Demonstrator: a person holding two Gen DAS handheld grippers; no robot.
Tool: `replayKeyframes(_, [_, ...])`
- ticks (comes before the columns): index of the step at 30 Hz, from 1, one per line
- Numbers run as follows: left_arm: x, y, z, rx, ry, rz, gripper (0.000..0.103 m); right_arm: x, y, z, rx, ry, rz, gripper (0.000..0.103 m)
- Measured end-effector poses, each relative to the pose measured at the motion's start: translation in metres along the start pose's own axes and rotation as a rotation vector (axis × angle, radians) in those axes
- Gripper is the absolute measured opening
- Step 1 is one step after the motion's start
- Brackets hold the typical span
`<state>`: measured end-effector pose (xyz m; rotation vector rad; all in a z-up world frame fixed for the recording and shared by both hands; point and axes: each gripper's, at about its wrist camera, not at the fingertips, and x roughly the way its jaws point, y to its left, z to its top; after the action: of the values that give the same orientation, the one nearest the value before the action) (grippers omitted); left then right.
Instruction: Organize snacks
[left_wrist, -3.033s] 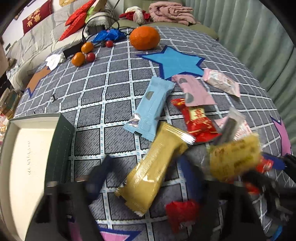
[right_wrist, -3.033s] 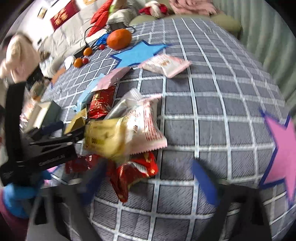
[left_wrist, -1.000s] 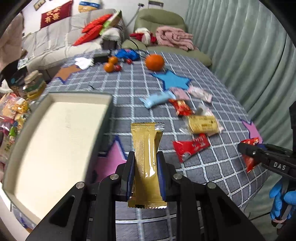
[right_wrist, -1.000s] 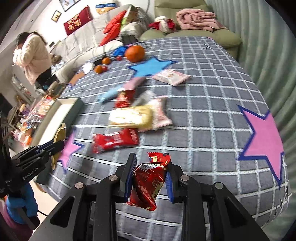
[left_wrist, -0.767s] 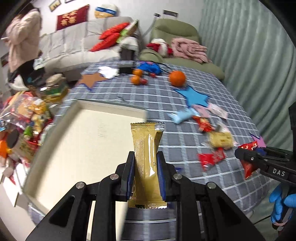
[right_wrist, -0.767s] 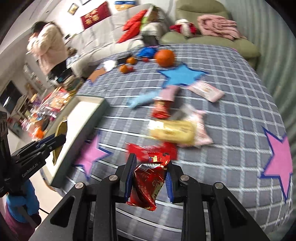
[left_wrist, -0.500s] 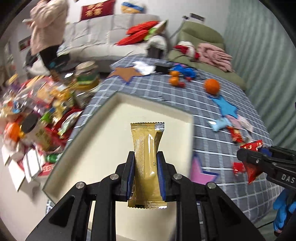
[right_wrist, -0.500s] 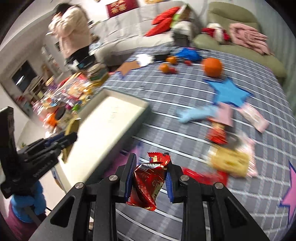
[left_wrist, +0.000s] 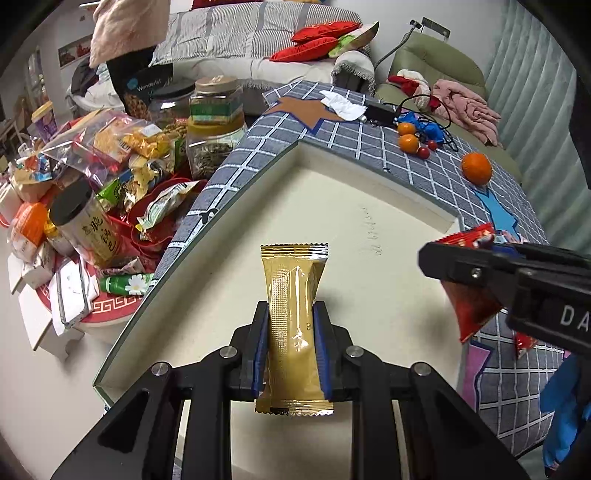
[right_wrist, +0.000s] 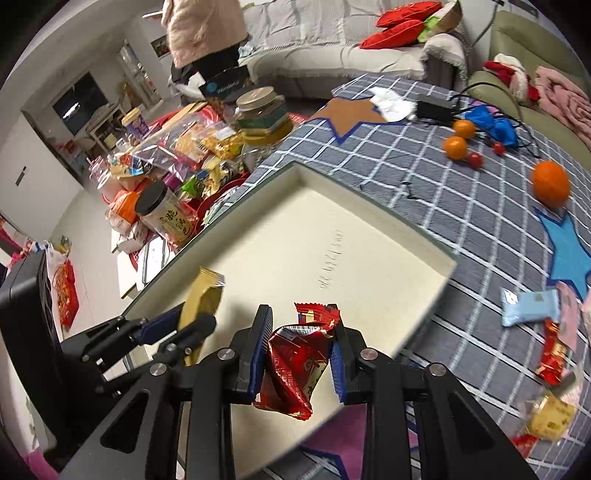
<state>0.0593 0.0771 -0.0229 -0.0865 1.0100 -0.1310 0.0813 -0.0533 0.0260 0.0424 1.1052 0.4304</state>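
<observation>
The left hand-held gripper (left_wrist: 291, 354) squeezes a long shiny gold snack packet (left_wrist: 293, 325). The right hand-held gripper (right_wrist: 299, 354) squeezes a crinkly red snack bag (right_wrist: 295, 369). Under both sits the big cream tray (left_wrist: 369, 177), with no snacks inside yet; more wait on the table (right_wrist: 480, 229).

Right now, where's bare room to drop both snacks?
The shallow cream tray has nothing lying in it: bare floor from near edge to far wall. The grey checked cloth between tray and small oranges is free. Crowded: loose wrappers at right, jars and bags left of the tray.
</observation>
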Motion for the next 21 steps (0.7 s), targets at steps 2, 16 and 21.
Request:
replayKeyframes(2, [0.002,0.000,-0.002,0.004,0.005,-0.003,0.025,0.005,0.003,0.002,-0.003,0.014,0.004,0.031])
replayKeyframes(16, [-0.016,-0.024,0.000,0.046,-0.042,-0.001,0.080,-0.015,-0.045,-0.019,0.123,0.014,-0.050,0.103])
replayKeyframes(21, [-0.029,-0.059,-0.002,0.130,-0.057,-0.027,0.080,-0.045,-0.098,-0.045,0.198,-0.018,-0.169,0.103])
